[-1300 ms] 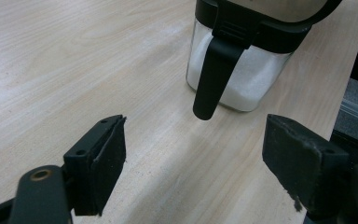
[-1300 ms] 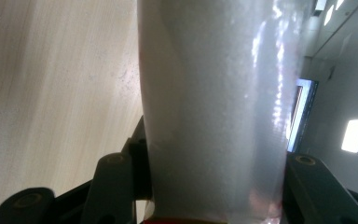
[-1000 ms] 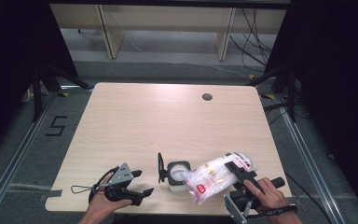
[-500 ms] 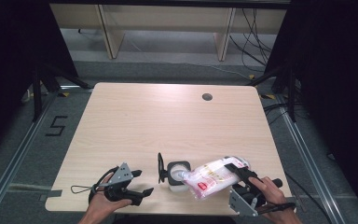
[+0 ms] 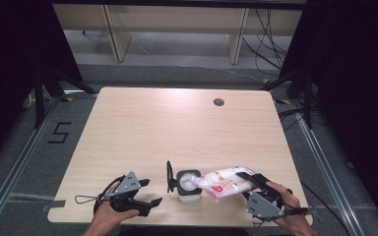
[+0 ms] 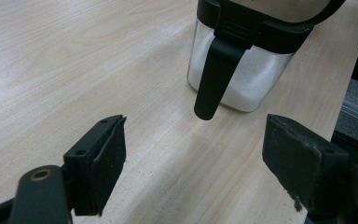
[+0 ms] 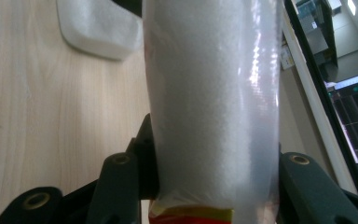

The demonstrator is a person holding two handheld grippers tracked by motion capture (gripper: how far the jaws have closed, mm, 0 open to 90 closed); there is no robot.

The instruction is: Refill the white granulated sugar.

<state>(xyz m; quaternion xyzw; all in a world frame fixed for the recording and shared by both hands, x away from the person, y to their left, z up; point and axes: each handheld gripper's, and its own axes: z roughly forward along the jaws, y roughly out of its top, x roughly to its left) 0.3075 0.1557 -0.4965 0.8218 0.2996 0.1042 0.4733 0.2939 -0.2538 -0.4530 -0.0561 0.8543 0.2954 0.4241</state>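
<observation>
Bag (image 5: pixel 226 182) clamped in right tongs (image 5: pixel 256 189), mouth over jar (image 5: pixel 189 186); left tongs (image 5: pixel 146 192) wide, nearby

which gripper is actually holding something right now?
The right gripper, clamped on the bag tipped over the jar. The left gripper is open, empty.

"5" on floor (image 5: pixel 60 132)
</observation>
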